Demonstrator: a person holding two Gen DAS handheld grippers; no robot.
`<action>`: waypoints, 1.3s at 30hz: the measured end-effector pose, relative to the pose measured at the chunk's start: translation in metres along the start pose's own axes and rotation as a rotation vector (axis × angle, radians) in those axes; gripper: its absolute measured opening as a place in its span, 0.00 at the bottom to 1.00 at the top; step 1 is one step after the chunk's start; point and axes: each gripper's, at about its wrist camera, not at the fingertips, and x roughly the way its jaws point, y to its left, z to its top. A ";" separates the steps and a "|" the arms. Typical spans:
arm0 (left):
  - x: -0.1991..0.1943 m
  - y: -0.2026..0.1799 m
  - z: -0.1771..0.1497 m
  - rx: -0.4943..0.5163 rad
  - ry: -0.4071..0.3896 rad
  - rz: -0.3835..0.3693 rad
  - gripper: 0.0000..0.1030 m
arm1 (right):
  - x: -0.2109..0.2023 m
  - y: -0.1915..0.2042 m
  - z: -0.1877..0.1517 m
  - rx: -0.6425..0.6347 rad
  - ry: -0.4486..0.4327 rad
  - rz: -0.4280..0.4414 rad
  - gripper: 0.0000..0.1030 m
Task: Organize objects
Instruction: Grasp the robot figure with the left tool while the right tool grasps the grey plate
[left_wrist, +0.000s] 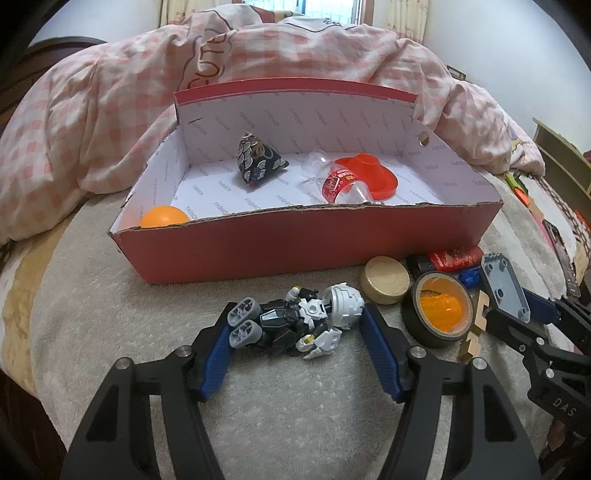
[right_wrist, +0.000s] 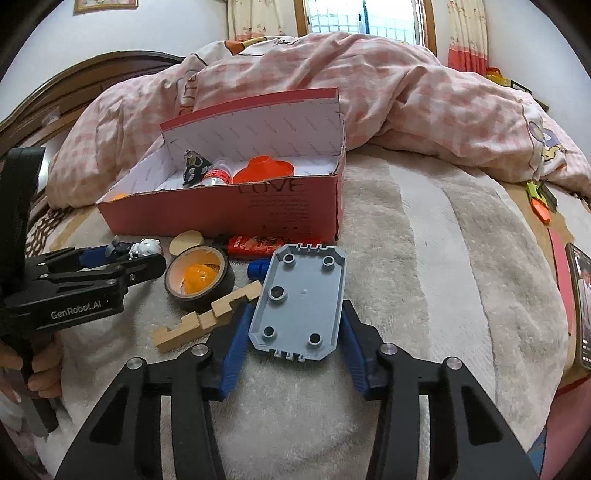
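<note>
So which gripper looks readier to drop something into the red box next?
Probably the right gripper: its fingers sit against the grey plate's edges. The left gripper is only open around the toy robot, not gripping it.

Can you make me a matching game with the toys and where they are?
Things:
1. toy robot
2. orange ball
3. gray plate
4. orange plastic piece

Places:
A. inside the tape roll
B. between the left tool's fingers
C. inside the red box
D. between the right tool's fingers

Pairs: 1-B, 2-C, 3-D, 4-A
</note>
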 end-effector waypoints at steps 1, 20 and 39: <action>-0.001 0.000 0.000 -0.001 0.000 -0.002 0.64 | -0.002 0.000 -0.001 0.000 0.002 0.004 0.46; -0.013 -0.001 -0.015 0.032 0.001 0.011 0.64 | -0.013 0.004 -0.015 0.002 0.013 0.037 0.59; -0.019 0.002 -0.017 0.015 -0.011 -0.006 0.63 | -0.013 0.000 -0.014 0.013 -0.007 -0.018 0.44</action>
